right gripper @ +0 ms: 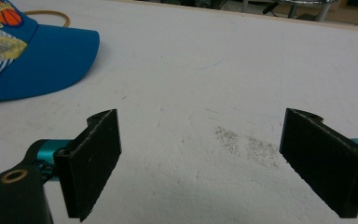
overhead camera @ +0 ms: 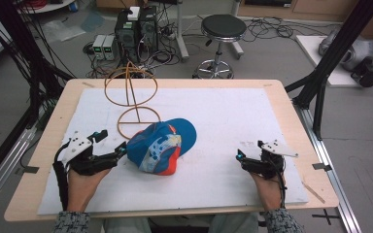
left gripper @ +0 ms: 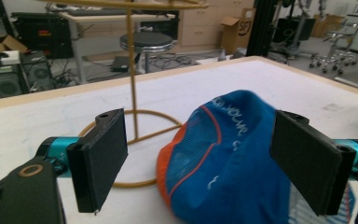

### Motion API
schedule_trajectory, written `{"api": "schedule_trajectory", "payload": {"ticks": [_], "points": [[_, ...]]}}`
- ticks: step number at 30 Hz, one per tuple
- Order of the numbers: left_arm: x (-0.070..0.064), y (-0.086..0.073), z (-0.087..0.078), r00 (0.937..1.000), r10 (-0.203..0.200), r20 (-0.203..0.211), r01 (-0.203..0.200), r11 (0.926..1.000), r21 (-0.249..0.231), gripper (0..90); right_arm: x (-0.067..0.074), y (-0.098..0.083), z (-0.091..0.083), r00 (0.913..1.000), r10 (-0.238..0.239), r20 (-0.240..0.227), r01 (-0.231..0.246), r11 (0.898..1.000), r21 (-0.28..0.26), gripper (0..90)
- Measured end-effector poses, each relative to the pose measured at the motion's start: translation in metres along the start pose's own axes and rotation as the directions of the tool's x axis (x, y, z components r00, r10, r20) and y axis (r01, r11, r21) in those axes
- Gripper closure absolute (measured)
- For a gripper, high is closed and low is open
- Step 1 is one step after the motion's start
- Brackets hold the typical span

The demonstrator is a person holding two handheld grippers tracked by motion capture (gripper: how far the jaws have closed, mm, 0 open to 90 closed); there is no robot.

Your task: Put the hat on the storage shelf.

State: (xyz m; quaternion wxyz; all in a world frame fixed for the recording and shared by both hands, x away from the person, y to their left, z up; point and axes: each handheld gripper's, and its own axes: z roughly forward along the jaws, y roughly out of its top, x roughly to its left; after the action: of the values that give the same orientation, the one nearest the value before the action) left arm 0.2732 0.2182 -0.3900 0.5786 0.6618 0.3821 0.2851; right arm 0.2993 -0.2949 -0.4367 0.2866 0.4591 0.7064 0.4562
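Your left gripper [overhead camera: 110, 141] sits at the cap's [overhead camera: 159, 146] left edge, jaws spread wide, nothing held. The cap lies mid-table on the white mat [overhead camera: 223, 116], just in front of the wire stand's [overhead camera: 132, 97] base ring. Judgement: slide the jaws over the cap's back edge and pinch the fabric squarely before lifting. Your right gripper [overhead camera: 239, 156] rests well apart to the right, also wide and empty. Left gripper view shows the mesh back and orange trim; right gripper view shows the brim.
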Motion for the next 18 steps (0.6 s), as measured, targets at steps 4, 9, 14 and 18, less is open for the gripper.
{"api": "schedule_trajectory", "payload": {"ticks": [4, 9, 14, 18], "points": [[-0.009, 0.002, 0.008, 0.999, 0.008, 0.044, -0.007, 0.9999, -0.012, 21.0, 0.001, -0.001, -0.003, 1.0, -0.009, -0.003, 0.009, 1.0, 0.001, 11.7], [-0.024, -0.001, 0.023, 0.9949, 0.019, 0.099, -0.019, 0.9998, 0.004, 22.4, -0.001, -0.003, -0.005, 1.0, -0.003, 0.0, 0.003, 1.0, 0.003, 11.7], [-0.028, -0.006, 0.035, 0.992, 0.001, 0.126, -0.004, 0.9998, 0.02, 25.4, 0.0, -0.003, -0.004, 0.9998, -0.018, -0.001, 0.018, 1.0, 0.008, 11.7], [-0.03, -0.007, 0.043, 0.9898, 0.002, 0.143, -0.005, 0.9997, 0.023, 28.6, 0.001, -0.003, -0.004, 0.9994, -0.033, 0.0, 0.033, 0.999, 0.014, 11.7]]}}
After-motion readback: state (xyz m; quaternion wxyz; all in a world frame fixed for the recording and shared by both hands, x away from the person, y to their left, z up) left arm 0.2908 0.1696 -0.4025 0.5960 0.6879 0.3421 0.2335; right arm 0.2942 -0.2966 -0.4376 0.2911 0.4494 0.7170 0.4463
